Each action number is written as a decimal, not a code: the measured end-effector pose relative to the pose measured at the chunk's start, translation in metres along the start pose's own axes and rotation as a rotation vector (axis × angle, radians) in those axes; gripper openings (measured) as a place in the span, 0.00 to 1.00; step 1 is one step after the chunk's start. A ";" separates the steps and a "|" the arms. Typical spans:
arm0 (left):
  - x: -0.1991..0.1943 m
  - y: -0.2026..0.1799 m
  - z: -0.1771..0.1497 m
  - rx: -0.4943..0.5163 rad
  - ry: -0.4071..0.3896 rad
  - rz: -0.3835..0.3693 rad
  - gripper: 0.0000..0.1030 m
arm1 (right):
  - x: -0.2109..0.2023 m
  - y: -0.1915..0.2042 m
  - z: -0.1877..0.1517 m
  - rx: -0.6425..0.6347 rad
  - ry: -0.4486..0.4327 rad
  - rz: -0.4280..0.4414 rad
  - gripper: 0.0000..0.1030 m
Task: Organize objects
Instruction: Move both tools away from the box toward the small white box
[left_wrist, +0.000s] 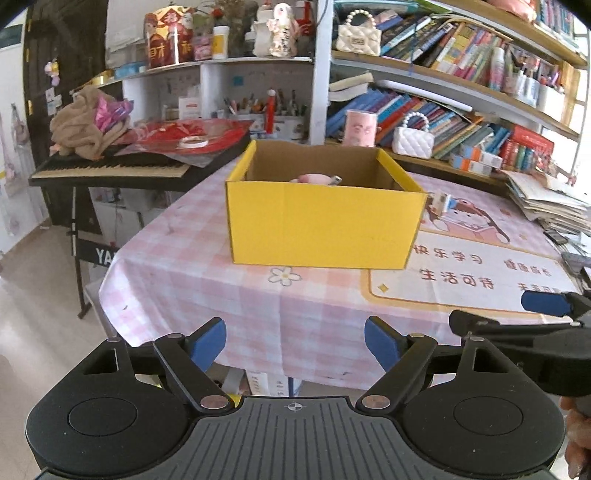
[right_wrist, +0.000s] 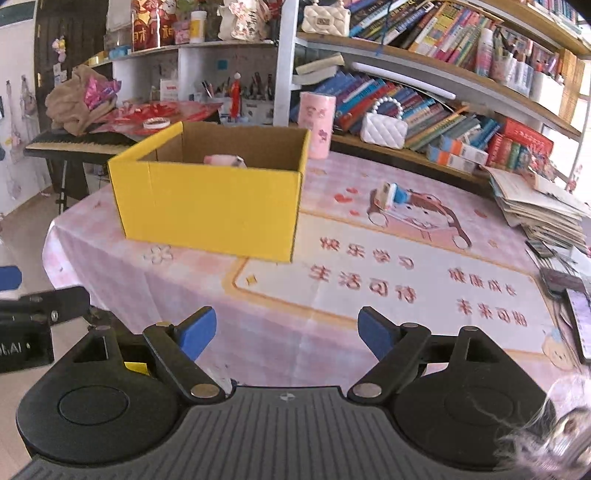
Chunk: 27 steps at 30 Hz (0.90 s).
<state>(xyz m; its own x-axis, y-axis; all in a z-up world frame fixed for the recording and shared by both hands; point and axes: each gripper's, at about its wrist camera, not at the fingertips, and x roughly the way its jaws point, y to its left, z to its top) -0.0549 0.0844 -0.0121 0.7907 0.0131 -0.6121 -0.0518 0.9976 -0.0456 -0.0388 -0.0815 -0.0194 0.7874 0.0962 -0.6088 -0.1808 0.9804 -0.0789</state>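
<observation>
Yellow cardboard box (left_wrist: 321, 225) on a pink checked tablecloth (left_wrist: 221, 314), both grippers empty in front of it.

Inside the box lies a pink object (left_wrist: 314, 179) with a pale end, only its top showing over the front wall. A small blue-and-white item (right_wrist: 391, 194) lies on the cloth to the right of the box, well apart from it; the right wrist view shows it plainly, while in the left wrist view it is just a sliver at the box's right corner. The right view also takes in a pink cylindrical container (right_wrist: 317, 123) behind the box and a phone (right_wrist: 580, 321) near the table's right edge. The left gripper (left_wrist: 295, 341) and right gripper (right_wrist: 286, 332) both stand spread wide with nothing between the blue pads, held near the table's front edge, short of the box and the small item.
</observation>
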 end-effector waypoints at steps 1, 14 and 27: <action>0.000 -0.002 -0.001 0.003 0.003 -0.008 0.82 | -0.002 -0.002 -0.003 0.004 0.004 -0.006 0.82; 0.010 -0.051 0.002 0.109 0.014 -0.149 0.82 | -0.019 -0.050 -0.019 0.125 0.024 -0.151 0.84; 0.039 -0.100 0.021 0.157 0.023 -0.255 0.82 | -0.012 -0.101 -0.015 0.200 0.044 -0.262 0.85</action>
<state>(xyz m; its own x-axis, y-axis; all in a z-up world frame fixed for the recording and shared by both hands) -0.0064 -0.0131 -0.0145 0.7523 -0.2387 -0.6141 0.2431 0.9669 -0.0780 -0.0388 -0.1848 -0.0161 0.7652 -0.1665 -0.6219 0.1472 0.9856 -0.0829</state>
